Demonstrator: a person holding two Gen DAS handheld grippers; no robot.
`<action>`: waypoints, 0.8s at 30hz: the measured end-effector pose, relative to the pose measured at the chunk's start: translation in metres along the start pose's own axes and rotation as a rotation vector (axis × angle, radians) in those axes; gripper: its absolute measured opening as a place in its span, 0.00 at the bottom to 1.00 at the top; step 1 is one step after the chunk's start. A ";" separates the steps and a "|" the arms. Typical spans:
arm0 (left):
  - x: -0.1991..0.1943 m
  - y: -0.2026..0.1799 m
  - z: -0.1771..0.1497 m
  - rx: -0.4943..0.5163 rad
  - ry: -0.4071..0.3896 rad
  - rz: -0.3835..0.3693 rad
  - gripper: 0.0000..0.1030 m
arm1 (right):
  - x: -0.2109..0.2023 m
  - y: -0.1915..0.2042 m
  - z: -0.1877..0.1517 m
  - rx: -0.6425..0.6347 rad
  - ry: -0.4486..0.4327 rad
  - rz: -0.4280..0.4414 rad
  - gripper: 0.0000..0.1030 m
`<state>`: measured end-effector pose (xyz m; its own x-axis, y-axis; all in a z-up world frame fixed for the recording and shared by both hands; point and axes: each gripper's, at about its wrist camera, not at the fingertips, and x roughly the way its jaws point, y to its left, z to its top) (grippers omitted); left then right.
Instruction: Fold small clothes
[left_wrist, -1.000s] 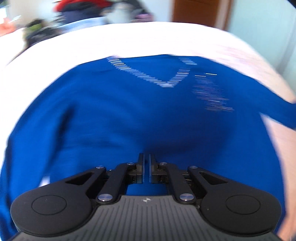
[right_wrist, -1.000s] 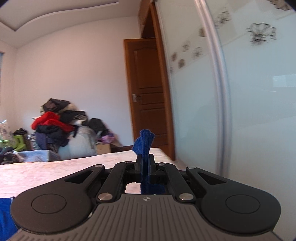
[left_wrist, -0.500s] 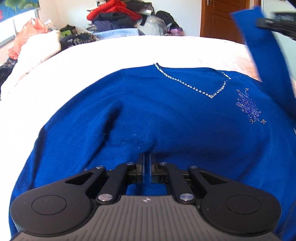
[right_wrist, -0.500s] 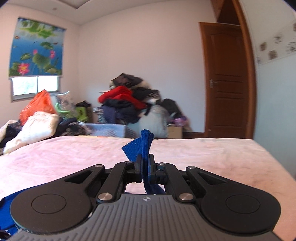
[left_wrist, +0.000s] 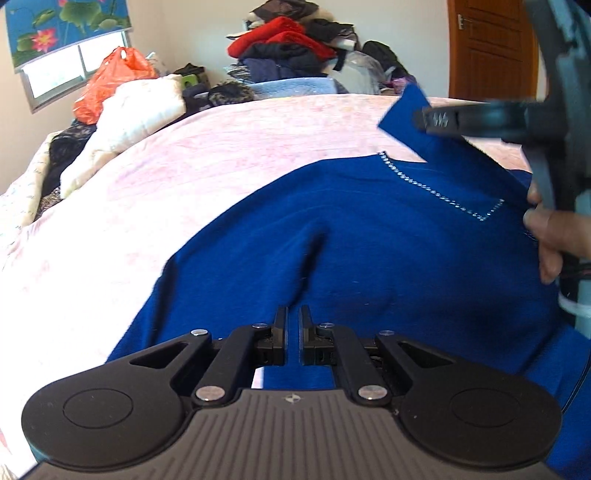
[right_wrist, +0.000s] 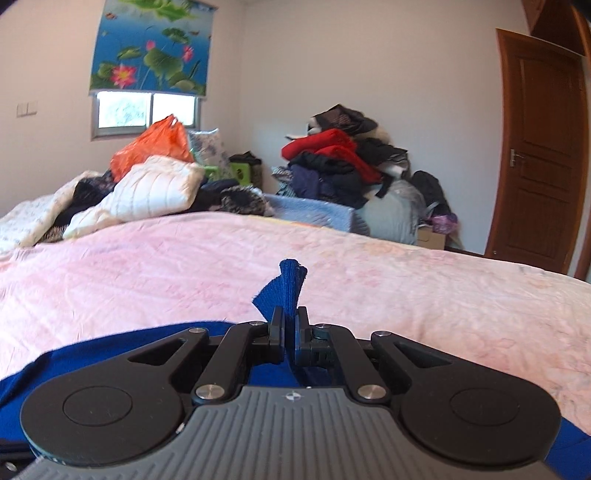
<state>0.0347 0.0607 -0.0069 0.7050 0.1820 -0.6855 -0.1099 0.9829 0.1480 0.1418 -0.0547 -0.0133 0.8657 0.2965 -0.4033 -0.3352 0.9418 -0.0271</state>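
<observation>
1. Here, at about nine o'clock in the left wrist view, a pink bedspread covers the bed, with a white pillow and an orange bag at its far edge near ten o'clock.
2. Toward the centre, a blue sweater lies spread flat on the bedspread, its beaded V neckline at about two o'clock.
3. At six o'clock the left hand-held gripper has its jaws drawn to a narrow slit over the sweater's near edge; whether fabric is pinched there I cannot tell.
4. At twelve o'clock a heap of red and dark clothes sits behind the bed.
5. At two o'clock the right hand-held gripper clamps the sweater's sleeve, lifted off the bed above the neckline, and a hand grips its handle at three o'clock.
6. In the right wrist view, the sleeve's cuff sticks up between the closed jaws, with a brown door at two o'clock.
</observation>
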 end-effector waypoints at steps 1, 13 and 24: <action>0.001 0.002 0.000 -0.004 0.004 0.002 0.04 | 0.003 0.002 -0.002 -0.005 0.009 0.006 0.05; 0.003 0.017 -0.004 -0.046 0.050 0.031 0.05 | 0.031 0.016 -0.016 0.031 0.065 0.060 0.06; 0.010 0.035 -0.014 -0.108 0.113 -0.031 0.06 | 0.039 0.049 -0.014 -0.129 0.018 0.051 0.06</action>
<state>0.0282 0.0970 -0.0181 0.6268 0.1474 -0.7651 -0.1678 0.9844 0.0522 0.1545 0.0009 -0.0429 0.8400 0.3395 -0.4233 -0.4245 0.8970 -0.1229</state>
